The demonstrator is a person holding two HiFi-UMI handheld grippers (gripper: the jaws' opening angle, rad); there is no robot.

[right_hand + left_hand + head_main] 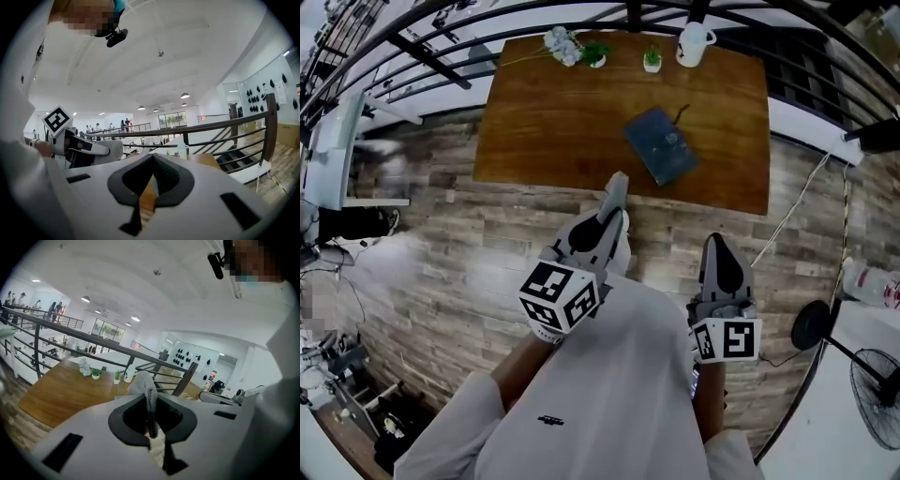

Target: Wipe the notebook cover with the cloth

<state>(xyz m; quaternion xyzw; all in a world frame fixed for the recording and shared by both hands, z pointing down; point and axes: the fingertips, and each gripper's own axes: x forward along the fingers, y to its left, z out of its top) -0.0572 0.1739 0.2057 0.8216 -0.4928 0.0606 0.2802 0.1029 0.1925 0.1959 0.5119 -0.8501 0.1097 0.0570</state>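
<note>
- Your left gripper is raised in front of your chest over the wood-plank floor. It points toward the table and reaches farther forward than the other gripper.
- Its jaws are pinched on the grey mesh cloth, and a fold of the cloth pokes out past the tips.
- Your right gripper sits lower and closer to your body. It also aims at the table, with its tips pressed together and nothing between them.
- The notebook lies closed and flat on the table, right of centre and turned at an angle. Its cover is dark blue with a faint pale mark.
- The notebook is well apart from both grippers, and a white jug stands beyond it at the far edge.
</note>
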